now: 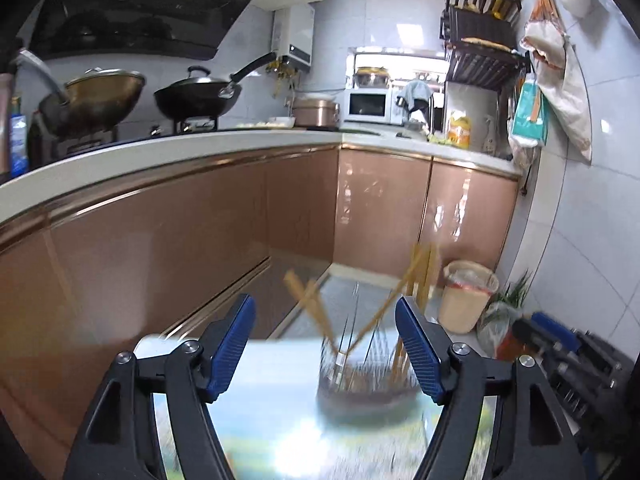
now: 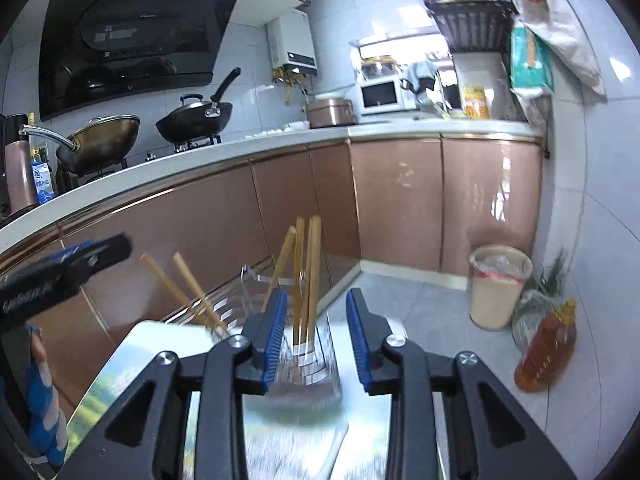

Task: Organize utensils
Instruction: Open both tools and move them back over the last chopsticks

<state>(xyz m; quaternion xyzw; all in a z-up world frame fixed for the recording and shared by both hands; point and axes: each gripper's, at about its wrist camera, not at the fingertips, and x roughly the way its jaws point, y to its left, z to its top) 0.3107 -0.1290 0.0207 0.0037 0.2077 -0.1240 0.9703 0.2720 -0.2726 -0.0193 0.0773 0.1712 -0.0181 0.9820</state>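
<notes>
A clear glass holder (image 2: 308, 356) with several wooden chopsticks (image 2: 310, 276) standing in it sits on a glossy table (image 2: 132, 360). Two chopsticks (image 2: 188, 296) lean out to the left. My right gripper (image 2: 316, 344) is open and empty, its blue pads either side of the glass and apart from it. In the left wrist view the glass (image 1: 360, 376) and chopsticks (image 1: 416, 276) are blurred, ahead and right of centre. My left gripper (image 1: 324, 348) is wide open and empty, and it also shows at the left edge of the right wrist view (image 2: 64, 268).
Brown kitchen cabinets (image 1: 200, 232) under a white counter run behind the table. On the floor at right stand a lidded plastic bucket (image 2: 500, 288), an oil bottle (image 2: 548, 348) and a bag of greens (image 1: 504, 312). Woks (image 1: 196, 96) sit on the stove.
</notes>
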